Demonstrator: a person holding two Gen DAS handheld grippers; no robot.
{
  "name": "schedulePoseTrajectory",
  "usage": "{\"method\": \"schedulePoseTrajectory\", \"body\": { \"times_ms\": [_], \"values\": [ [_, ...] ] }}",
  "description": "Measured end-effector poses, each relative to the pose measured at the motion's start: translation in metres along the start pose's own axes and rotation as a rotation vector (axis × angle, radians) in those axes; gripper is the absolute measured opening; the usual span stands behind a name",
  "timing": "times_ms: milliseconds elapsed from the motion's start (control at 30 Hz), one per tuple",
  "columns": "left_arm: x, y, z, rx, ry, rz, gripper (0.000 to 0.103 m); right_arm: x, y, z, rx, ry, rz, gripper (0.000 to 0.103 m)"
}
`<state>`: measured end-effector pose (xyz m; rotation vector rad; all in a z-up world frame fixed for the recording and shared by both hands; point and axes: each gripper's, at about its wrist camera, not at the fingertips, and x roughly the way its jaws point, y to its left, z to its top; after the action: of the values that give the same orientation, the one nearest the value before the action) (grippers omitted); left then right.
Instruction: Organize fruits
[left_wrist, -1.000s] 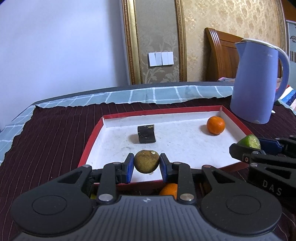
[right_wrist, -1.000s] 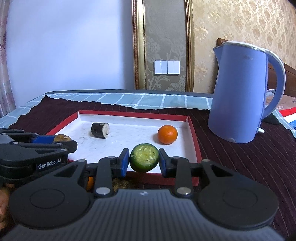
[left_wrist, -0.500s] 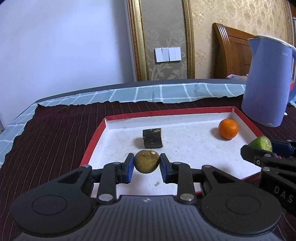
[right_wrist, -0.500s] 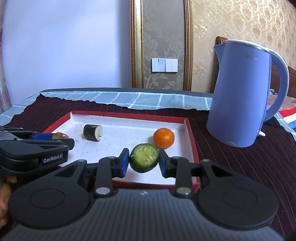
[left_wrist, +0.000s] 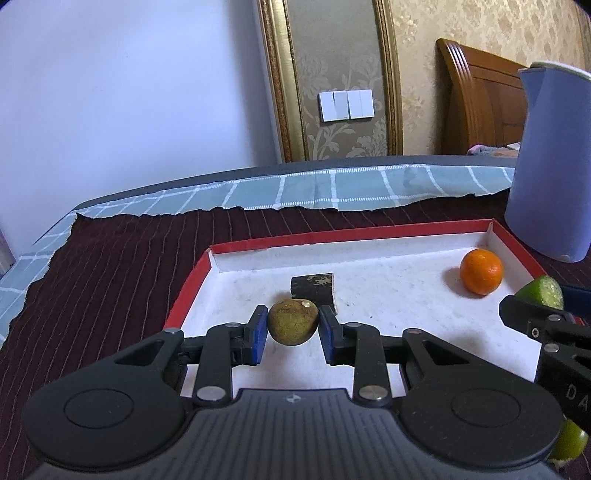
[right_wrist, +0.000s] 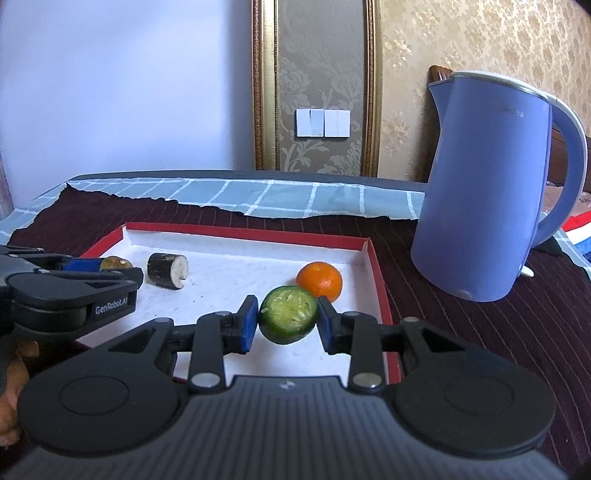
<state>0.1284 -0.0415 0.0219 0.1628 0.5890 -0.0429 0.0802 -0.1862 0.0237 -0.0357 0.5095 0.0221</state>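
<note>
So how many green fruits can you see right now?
2. One cut green fruit is clamped in the right gripper over the tray; another peeks out beside the left gripper's body. More may be hidden.

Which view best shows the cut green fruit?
The right wrist view: the cut green fruit sits centred, cut face toward the camera, clamped in the right claw. The left wrist view shows only a sliver at its right edge.

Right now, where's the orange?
In the right wrist view the orange sits in the red-rimmed tray's far right corner, just behind the held green fruit, near the blue kettle.
</note>
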Motion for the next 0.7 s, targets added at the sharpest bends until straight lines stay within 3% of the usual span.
{"method": "schedulePoseTrajectory", "body": {
  "times_ms": [700],
  "values": [
    [0.032, -0.013, 0.018, 0.018, 0.024, 0.029, 0.029, 0.038, -0.007, 0.016, 0.012, 0.034, -0.032, 0.032]
  ]
}}
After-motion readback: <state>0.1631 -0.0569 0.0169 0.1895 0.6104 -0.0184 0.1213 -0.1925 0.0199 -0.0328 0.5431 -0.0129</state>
